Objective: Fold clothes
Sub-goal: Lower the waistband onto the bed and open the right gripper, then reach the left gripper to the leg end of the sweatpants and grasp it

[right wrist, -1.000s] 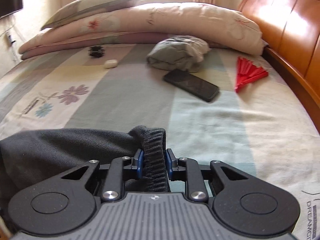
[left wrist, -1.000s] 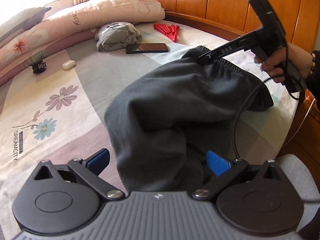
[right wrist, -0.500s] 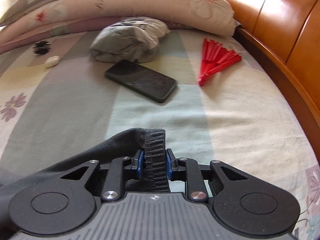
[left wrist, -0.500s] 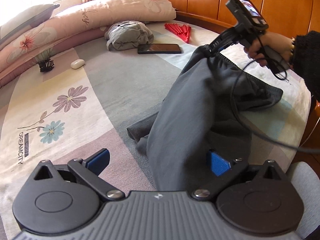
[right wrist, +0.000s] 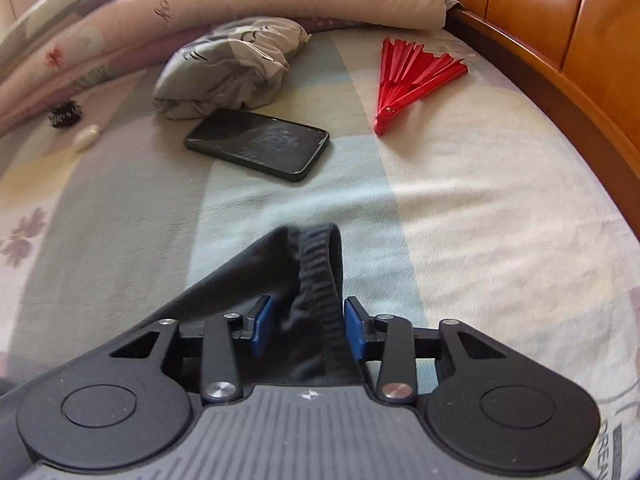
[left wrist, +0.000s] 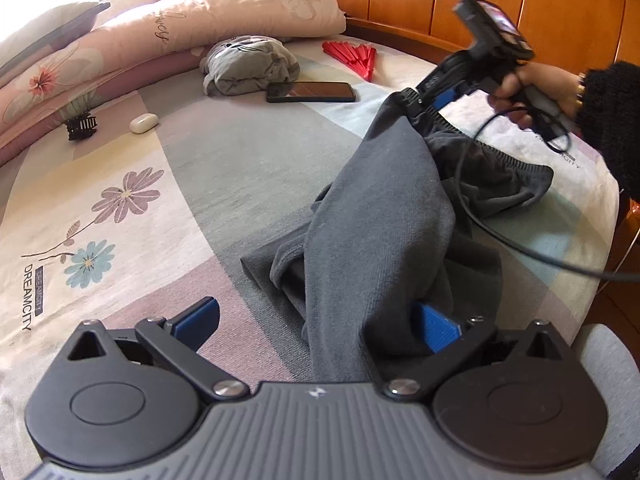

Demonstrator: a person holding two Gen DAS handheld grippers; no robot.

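A dark grey garment (left wrist: 384, 216) lies bunched on the bed, stretched from my left gripper up to my right one. My left gripper (left wrist: 316, 324) is wide open; the cloth drapes between its blue pads without being pinched. My right gripper (right wrist: 306, 328) has its pads parted around the garment's ribbed waistband (right wrist: 320, 264), which still sits between them. In the left wrist view the right gripper (left wrist: 430, 94) is lifted above the bed at the far right, with the waistband at its tips.
A black phone (right wrist: 258, 148), a red folding fan (right wrist: 412, 72), a crumpled grey shirt (right wrist: 228, 64), a white earbud case (left wrist: 144, 123) and a black hair clip (left wrist: 82, 127) lie on the flowered bedsheet (left wrist: 100, 216). Rolled quilt behind; wooden headboard (left wrist: 480, 0) at right.
My right gripper has pulled the waistband farther up the bed toward the phone, stretching the garment out. Its pads have spread apart. My left gripper stayed open.
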